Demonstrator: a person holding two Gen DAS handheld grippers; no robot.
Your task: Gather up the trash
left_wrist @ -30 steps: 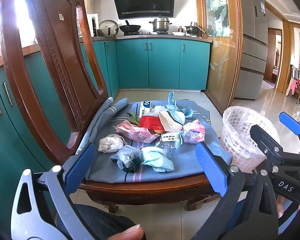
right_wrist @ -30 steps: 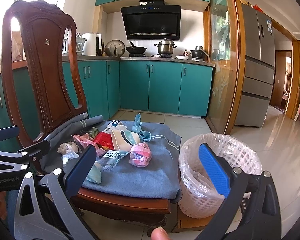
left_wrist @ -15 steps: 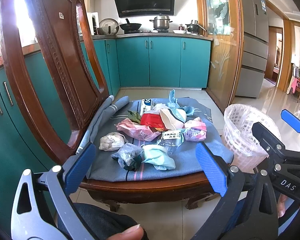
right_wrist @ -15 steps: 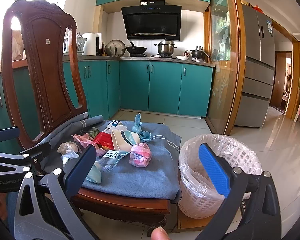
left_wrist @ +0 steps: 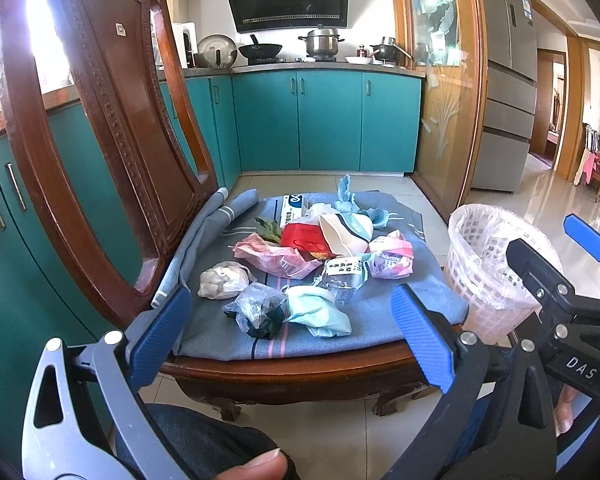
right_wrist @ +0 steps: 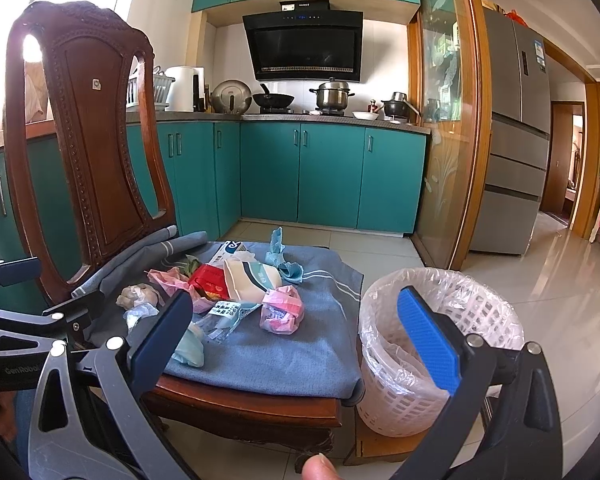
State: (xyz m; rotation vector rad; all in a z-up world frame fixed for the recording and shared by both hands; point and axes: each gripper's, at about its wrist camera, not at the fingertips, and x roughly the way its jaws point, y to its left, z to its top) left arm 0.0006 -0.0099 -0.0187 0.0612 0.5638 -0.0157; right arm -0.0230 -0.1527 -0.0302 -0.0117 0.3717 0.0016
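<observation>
A heap of crumpled trash [left_wrist: 312,264] lies on a blue-grey cloth [left_wrist: 228,332] spread over the seat of a carved, glossy dark-wood chair [left_wrist: 112,128]: a pink crinkled wrapper [left_wrist: 272,258], a red carton [left_wrist: 302,236], a white paper wad [left_wrist: 222,280], a clear plastic bag with something dark inside [left_wrist: 256,310], and a pale mint mask [left_wrist: 320,312] nearest the front edge. Just beside the seat stands a white lattice plastic basket [right_wrist: 412,396] lined with a thin, wrinkled clear bag. Teal cabinets [right_wrist: 328,176], a steel pot on the stove and shiny pale floor tiles fill the kitchen behind. The left gripper [left_wrist: 290,330] hangs in front of the seat edge with its ribbed blue pads spread wide, nothing between them; the right gripper [right_wrist: 296,336] is likewise released and empty, between seat and basket. Compared with a second ago, the left gripper has drifted very slightly, the right hardly at all, and the trash lies as before.
</observation>
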